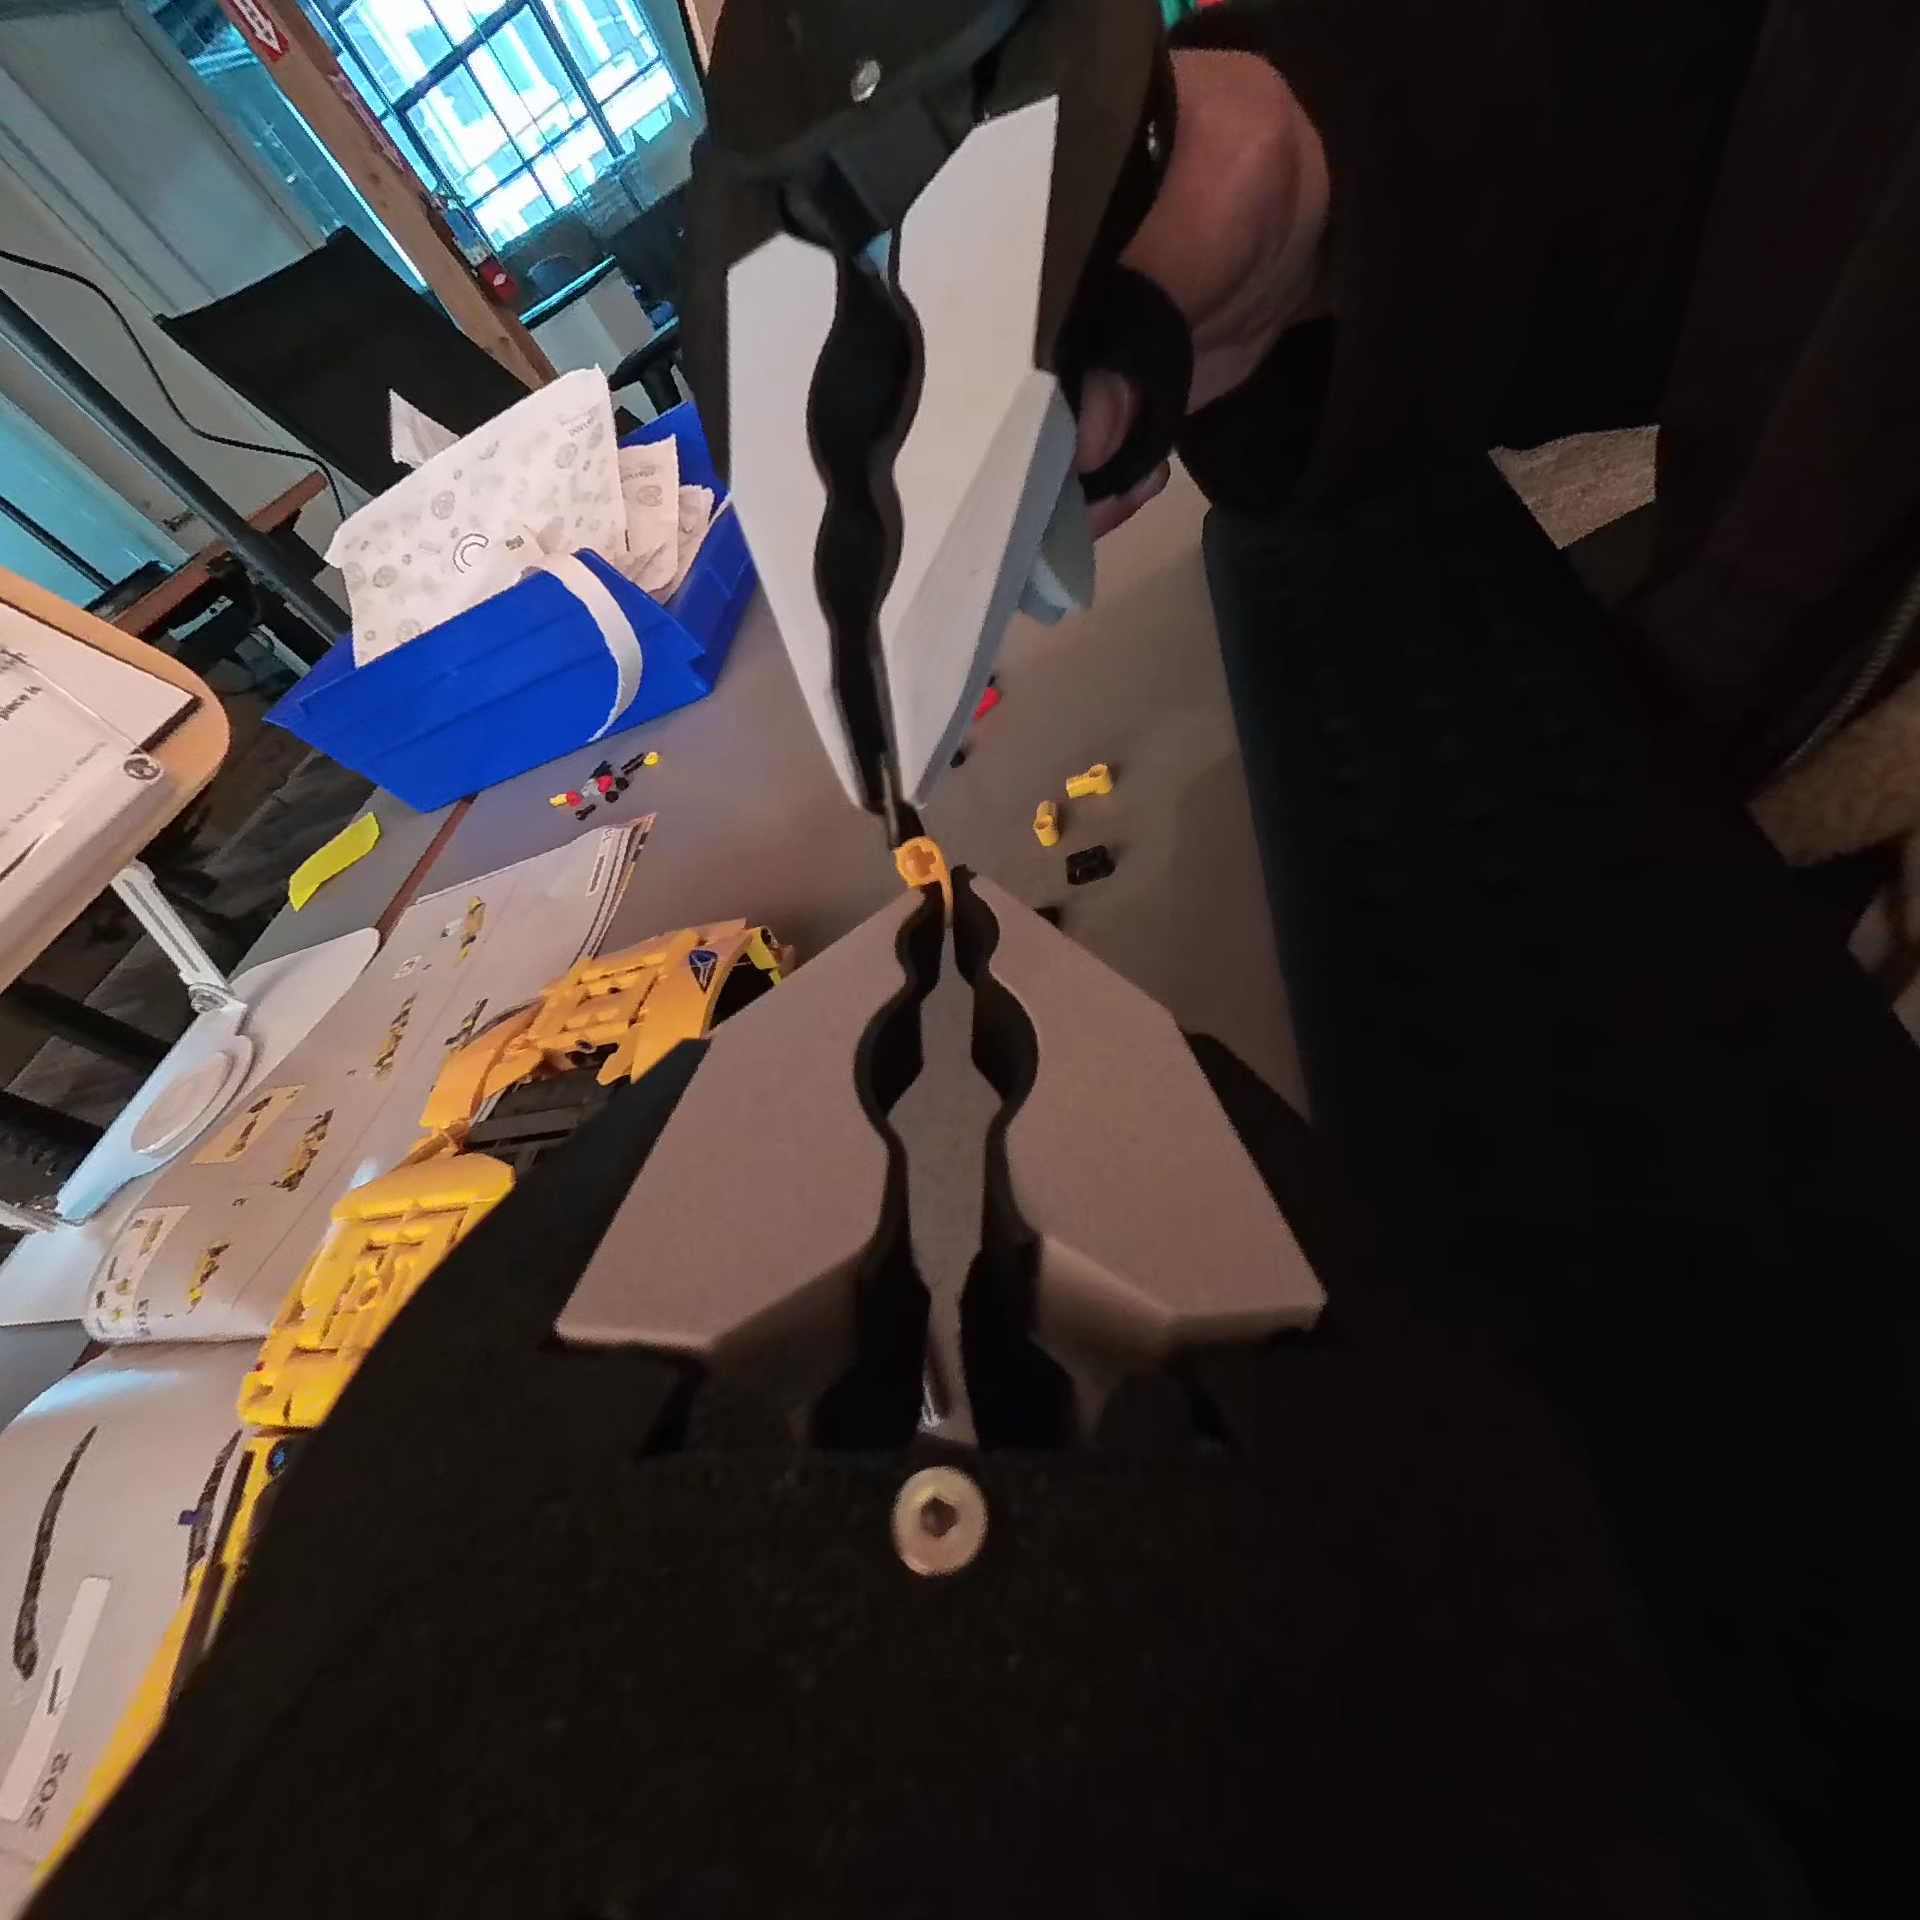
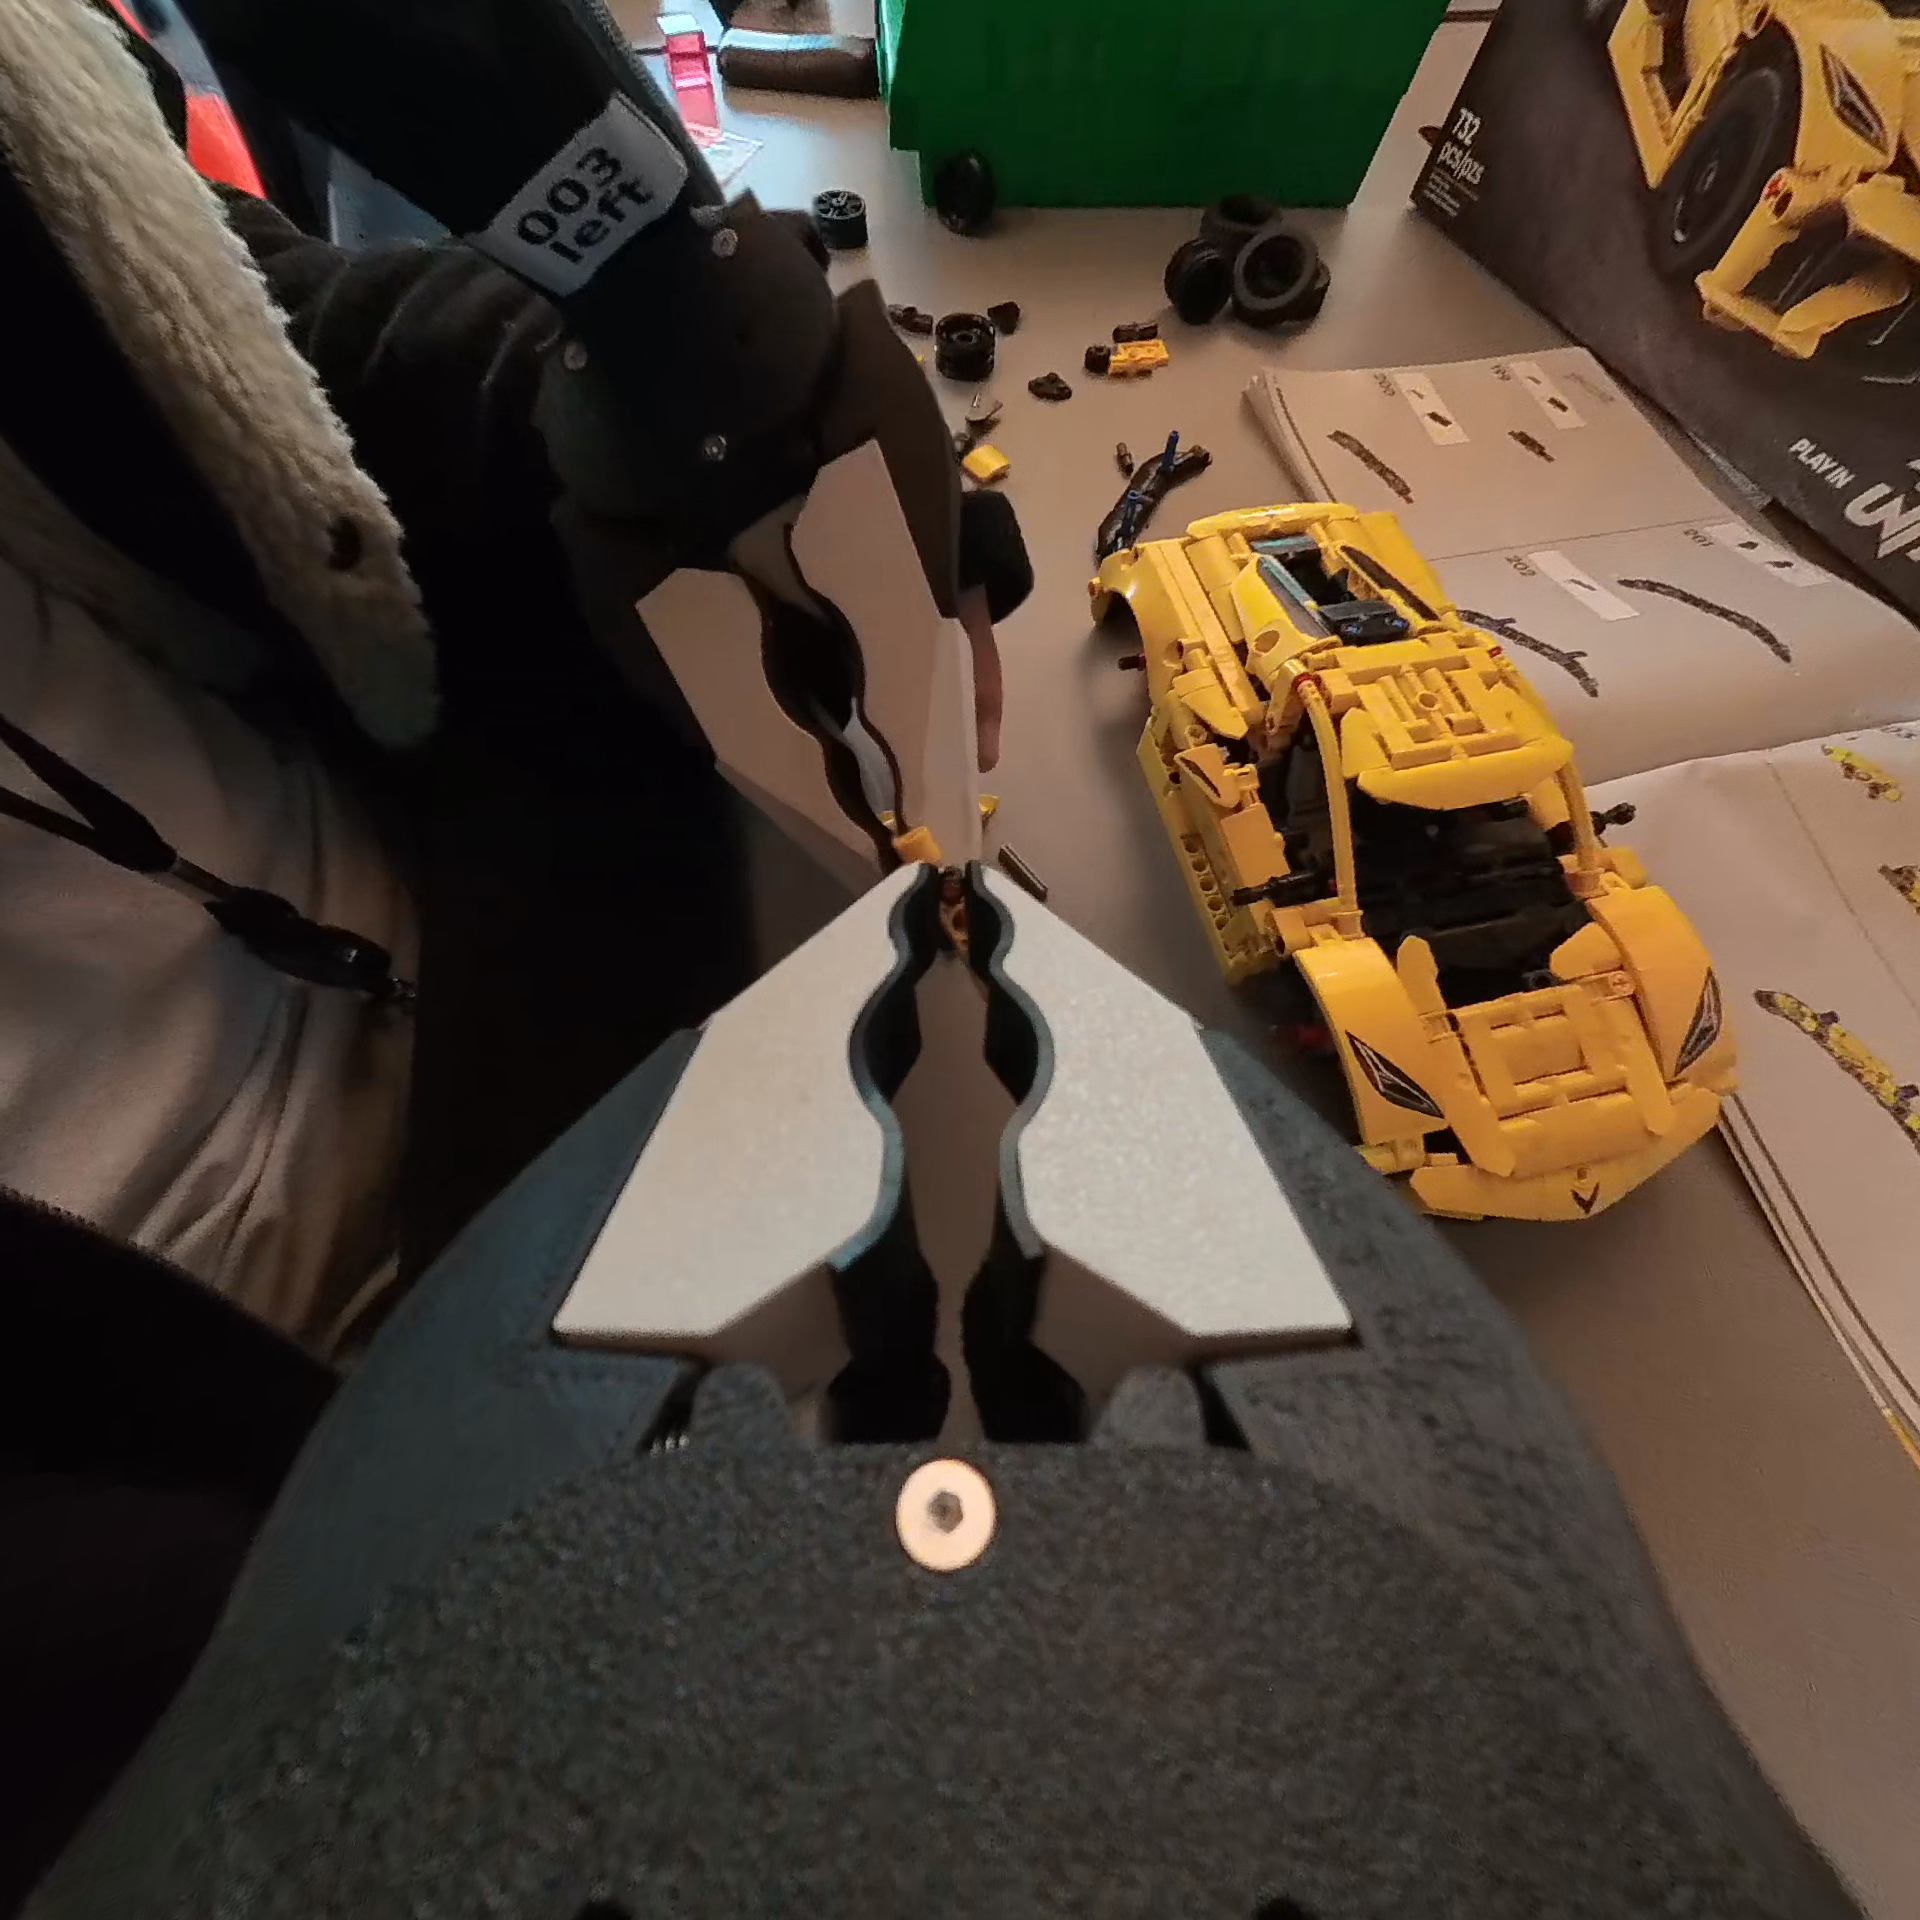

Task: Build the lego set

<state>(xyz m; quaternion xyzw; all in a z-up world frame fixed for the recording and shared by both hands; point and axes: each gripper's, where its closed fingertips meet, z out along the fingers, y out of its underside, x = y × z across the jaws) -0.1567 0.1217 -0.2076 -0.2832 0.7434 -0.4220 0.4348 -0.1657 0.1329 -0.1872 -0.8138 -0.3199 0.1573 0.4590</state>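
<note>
Two grey, wavy-edged grippers meet tip to tip above the tabletop: left gripper (image 1: 940, 894) jaws clamped on a small yellow connector (image 1: 923, 864), right gripper (image 2: 948, 883) jaws pinching a thin black pin (image 1: 890, 805); the glossy yellow lego car (image 2: 1423, 862) lies toward the tabletop's right side.

Blue bin (image 1: 499, 686) of patterned paper (image 1: 488, 509)

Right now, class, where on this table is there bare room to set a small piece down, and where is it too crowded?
Bare grey table lies between the left hand-held gripper and the yellow car. Another free patch sits between the blue bin and the manual. It is crowded by the tyres and loose small parts near the green bin.
</note>
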